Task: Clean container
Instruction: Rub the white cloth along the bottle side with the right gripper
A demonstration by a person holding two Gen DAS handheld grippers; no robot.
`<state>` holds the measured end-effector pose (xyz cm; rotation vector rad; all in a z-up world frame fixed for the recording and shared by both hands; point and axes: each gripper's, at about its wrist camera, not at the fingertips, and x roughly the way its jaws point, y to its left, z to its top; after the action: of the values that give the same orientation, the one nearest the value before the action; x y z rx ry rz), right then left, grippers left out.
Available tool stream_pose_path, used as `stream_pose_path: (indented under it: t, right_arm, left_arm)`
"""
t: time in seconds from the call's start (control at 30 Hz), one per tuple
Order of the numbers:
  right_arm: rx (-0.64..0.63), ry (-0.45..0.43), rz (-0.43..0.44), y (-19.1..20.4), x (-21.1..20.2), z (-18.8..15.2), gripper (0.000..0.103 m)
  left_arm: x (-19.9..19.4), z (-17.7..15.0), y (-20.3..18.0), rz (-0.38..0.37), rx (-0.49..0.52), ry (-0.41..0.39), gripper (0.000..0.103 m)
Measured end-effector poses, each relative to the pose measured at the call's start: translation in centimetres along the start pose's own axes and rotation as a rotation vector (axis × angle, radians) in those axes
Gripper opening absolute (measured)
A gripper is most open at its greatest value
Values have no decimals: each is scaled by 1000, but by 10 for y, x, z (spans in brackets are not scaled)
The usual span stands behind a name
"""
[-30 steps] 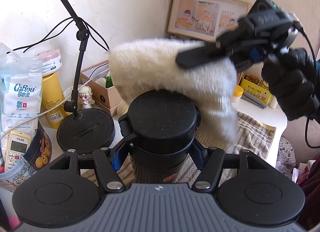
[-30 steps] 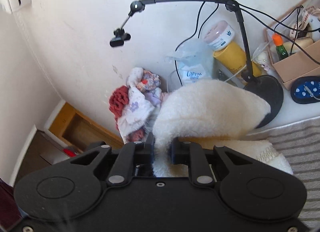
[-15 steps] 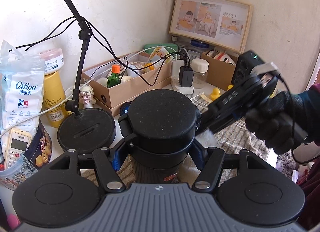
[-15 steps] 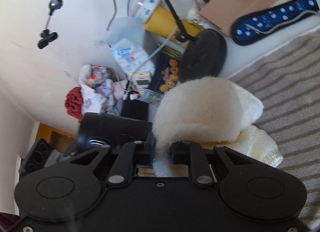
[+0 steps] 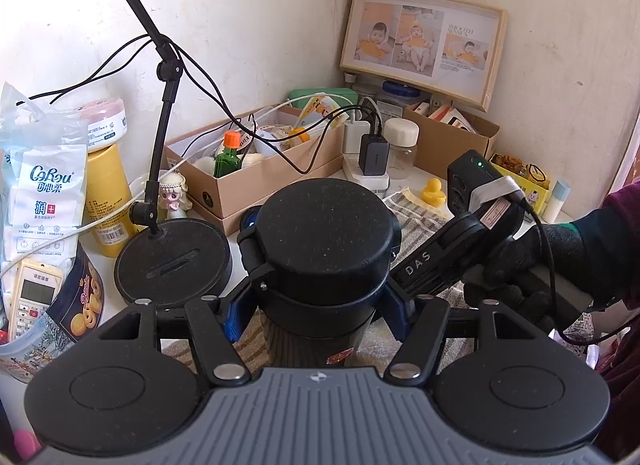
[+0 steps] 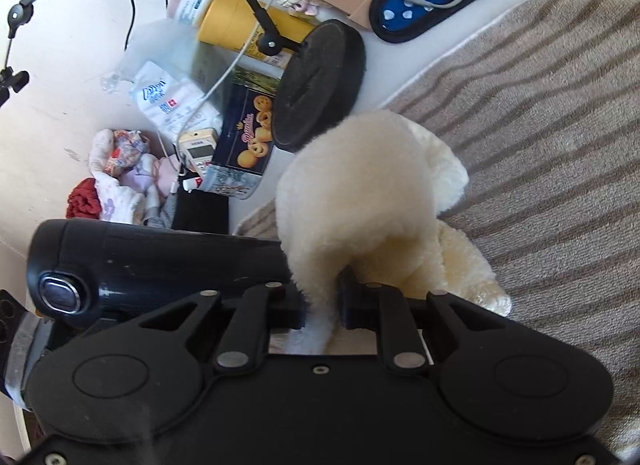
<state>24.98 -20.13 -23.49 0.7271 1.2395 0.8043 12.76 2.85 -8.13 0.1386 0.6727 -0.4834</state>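
Note:
My left gripper (image 5: 316,297) is shut on a black cylindrical container (image 5: 324,241) with a round lid, held upright over a striped towel. The container also shows in the right wrist view (image 6: 152,265), lying across the left of the frame. My right gripper (image 6: 322,297) is shut on a fluffy cream cloth (image 6: 360,193), which bulges forward beside the container's side and rests on the striped towel (image 6: 540,145). In the left wrist view the right gripper's body (image 5: 460,249) sits low at the container's right, its fingers and the cloth hidden behind the container.
A black round stand base (image 5: 172,261) with a pole stands left of the container. Cardboard boxes (image 5: 256,177), a charger, a jar (image 5: 402,145), a yellow duck and a photo frame (image 5: 420,49) fill the back corner. Wipes pack, yellow can, remote and cookie tin (image 6: 244,141) crowd the left.
My right gripper has dropped with the cloth from over the container's lid to low beside its right side. The left gripper and container have stayed still.

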Motion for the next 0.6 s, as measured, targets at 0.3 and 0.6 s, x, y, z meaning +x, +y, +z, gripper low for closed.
stream_pose_path:
  t: [0.3, 0.6]
  right_arm:
    - [-54, 9, -6, 10, -6, -6, 14]
    - [-227, -10, 63, 53, -33, -24, 15]
  left_arm:
    - [3, 2, -1, 8, -3, 3, 64]
    - [7, 8, -3, 35, -47, 27, 65]
